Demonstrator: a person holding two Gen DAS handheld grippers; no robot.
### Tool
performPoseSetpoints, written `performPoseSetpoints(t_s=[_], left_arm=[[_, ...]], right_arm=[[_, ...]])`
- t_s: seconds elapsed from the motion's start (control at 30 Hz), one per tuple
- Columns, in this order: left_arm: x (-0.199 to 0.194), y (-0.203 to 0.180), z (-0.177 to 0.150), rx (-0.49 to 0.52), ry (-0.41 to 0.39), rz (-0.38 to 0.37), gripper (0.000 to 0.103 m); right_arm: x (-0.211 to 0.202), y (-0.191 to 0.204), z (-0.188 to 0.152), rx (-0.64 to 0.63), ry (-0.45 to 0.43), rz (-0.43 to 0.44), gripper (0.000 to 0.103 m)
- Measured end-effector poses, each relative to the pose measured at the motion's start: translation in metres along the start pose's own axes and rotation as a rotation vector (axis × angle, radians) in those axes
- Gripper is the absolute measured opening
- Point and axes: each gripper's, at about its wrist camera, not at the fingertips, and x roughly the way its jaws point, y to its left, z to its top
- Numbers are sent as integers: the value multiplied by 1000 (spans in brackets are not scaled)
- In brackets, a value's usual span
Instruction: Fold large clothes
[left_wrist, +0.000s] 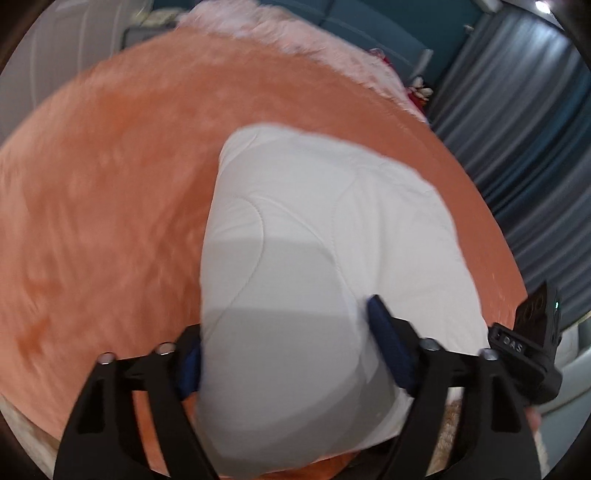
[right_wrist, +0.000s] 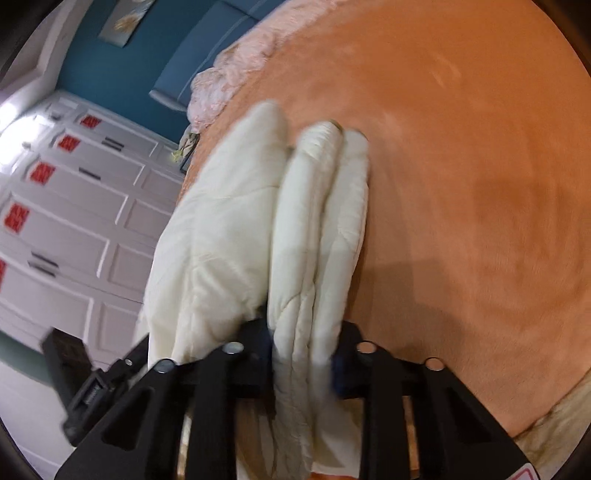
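white quilted garment (left_wrist: 295, 236) folded in thick layers on orange blanket (left_wrist: 110, 221), left gripper (left_wrist: 284, 354) and right gripper (right_wrist: 303, 354) both clamping it

Both views are evenly and fairly brightly lit by indoor light; a small bright lamp (left_wrist: 541, 5) glares at the top right of the left wrist view, and the white wardrobe (right_wrist: 74, 206) blows out to glare at its upper left in the right wrist view; a soft grey shadow lies across the near part of the white quilted garment (left_wrist: 314, 229); motion blur smears the orange bedspread (left_wrist: 110, 221) in both views; fisheye distortion bends the curtains (left_wrist: 517, 147), and black vignette rings the corners.
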Motion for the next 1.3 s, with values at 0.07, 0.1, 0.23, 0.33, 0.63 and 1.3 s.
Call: performPoseSetpoints(t_s=[0.07, 0.1, 0.23, 0.33, 0.63, 1.3], left_arm=[[-11, -5, 10, 34, -30, -16, 61], [-18, -9, 17, 57, -52, -21, 59], [-45, -21, 48, 134, -162, -27, 58], [-61, -23, 76, 168, -240, -37, 58], [-34, 5, 148, 225, -338, 1, 58], [92, 95, 117, 114, -156, 79, 75]], right_arm=[[-11, 16, 6, -43, -40, -8, 20], [-14, 23, 11, -60, -57, -8, 19], [-25, 59, 34, -160, -124, -12, 19], [-26, 88, 62, -228, -174, 3, 19], [33, 143, 136, -364, -240, -13, 19], [163, 77, 131, -334, -51, -124, 24]])
